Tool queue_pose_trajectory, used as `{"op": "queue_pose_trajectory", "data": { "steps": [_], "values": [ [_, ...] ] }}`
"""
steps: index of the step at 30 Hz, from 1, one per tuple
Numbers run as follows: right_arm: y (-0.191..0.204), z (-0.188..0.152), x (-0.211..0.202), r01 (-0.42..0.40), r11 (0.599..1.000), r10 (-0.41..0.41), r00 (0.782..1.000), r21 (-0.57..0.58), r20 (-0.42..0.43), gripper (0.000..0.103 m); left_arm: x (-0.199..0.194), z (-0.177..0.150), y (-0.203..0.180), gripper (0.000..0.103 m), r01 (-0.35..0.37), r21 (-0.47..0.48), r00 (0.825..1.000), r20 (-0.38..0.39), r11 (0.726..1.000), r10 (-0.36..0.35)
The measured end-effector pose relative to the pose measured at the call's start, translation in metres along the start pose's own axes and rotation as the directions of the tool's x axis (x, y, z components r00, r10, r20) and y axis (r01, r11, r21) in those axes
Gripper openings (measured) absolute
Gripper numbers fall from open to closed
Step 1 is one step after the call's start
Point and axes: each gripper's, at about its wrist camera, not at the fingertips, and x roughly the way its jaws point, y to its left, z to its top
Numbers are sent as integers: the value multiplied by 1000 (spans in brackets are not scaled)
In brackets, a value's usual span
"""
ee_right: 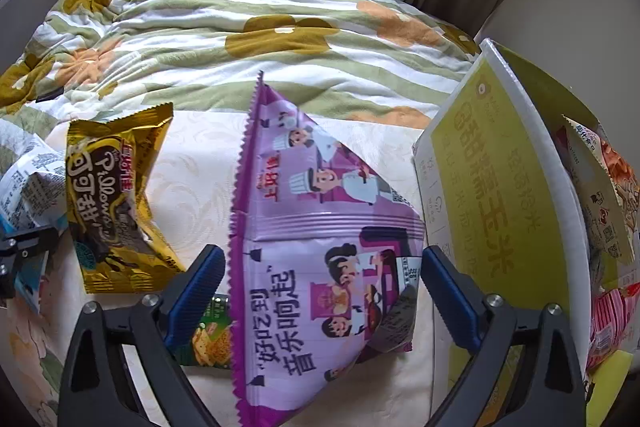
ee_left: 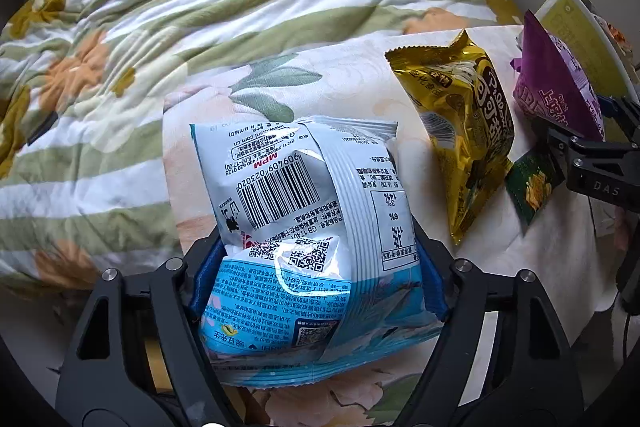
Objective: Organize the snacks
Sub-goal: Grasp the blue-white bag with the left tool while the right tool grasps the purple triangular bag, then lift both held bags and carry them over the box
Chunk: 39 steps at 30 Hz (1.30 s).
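A: Left gripper [ee_left: 316,279] clamped on the puffy pale-blue foil snack bag [ee_left: 304,227], down on the floral bedsheet [ee_left: 360,67]. Light, crinkly, probably slippery; crushable contents.

B: Right gripper [ee_right: 324,291] apart, straddling the purple pyramid-shaped snack pouch [ee_right: 320,247] beside the yellow cardboard box [ee_right: 492,187], not yet pressing. Best taken across the inflated middle, gently.

A pale blue and white snack bag [ee_left: 312,227] printed with a black barcode lies near a shiny gold packet [ee_right: 116,203] and a purple cartoon-printed pouch [ee_right: 320,247], beside a yellow-green box [ee_right: 492,195], all on a cream floral sheet [ee_right: 200,187] before a green-striped, orange-and-mustard flowered quilt [ee_left: 160,27].
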Motion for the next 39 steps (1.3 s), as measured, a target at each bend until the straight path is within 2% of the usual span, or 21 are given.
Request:
{"op": "queue_pose_trajectory", "data": {
  "steps": [4, 10, 11, 16, 23, 29, 35, 39],
  "values": [
    [-5, -1, 7, 8, 1000, -8, 1000, -3, -28, 79, 0, -4, -6, 76, 31, -25, 999, -8, 999, -31],
    [-8, -2, 7, 8, 1000, -8, 999, -10, -39, 72, -5, -13, -7, 75, 42, -59, 999, 1, 997, -42],
    [-8, -2, 6, 9, 1000, -10, 999, -8, -35, 64, -7, -14, -6, 74, 42, -65, 999, 4, 997, -42],
    [-10, -1, 3, -1, 1000, 1, 999, 3, -32, 54, -16, -18, 2, 73, 46, -98, 999, 21, 994, -45],
    [-8, 0, -13, -28, 999, 28, 1000, 21, -3, 53, -38, -22, 7, 73, 45, -129, 998, 56, 991, -38],
    [-11, 2, -53, -80, 995, 77, 995, 53, 58, 53, -79, -20, -3, 73, 39, -123, 994, 106, 992, -26],
    [-27, -1, -112, -169, 981, 156, 978, 92, 137, 53, -134, -9, -33, 73, 25, -109, 982, 188, 994, -4],
    [-47, -6, -146, -222, 972, 206, 964, 80, 168, 53, -170, -1, -69, 73, 35, -127, 974, 225, 991, -5]
  ]
}}
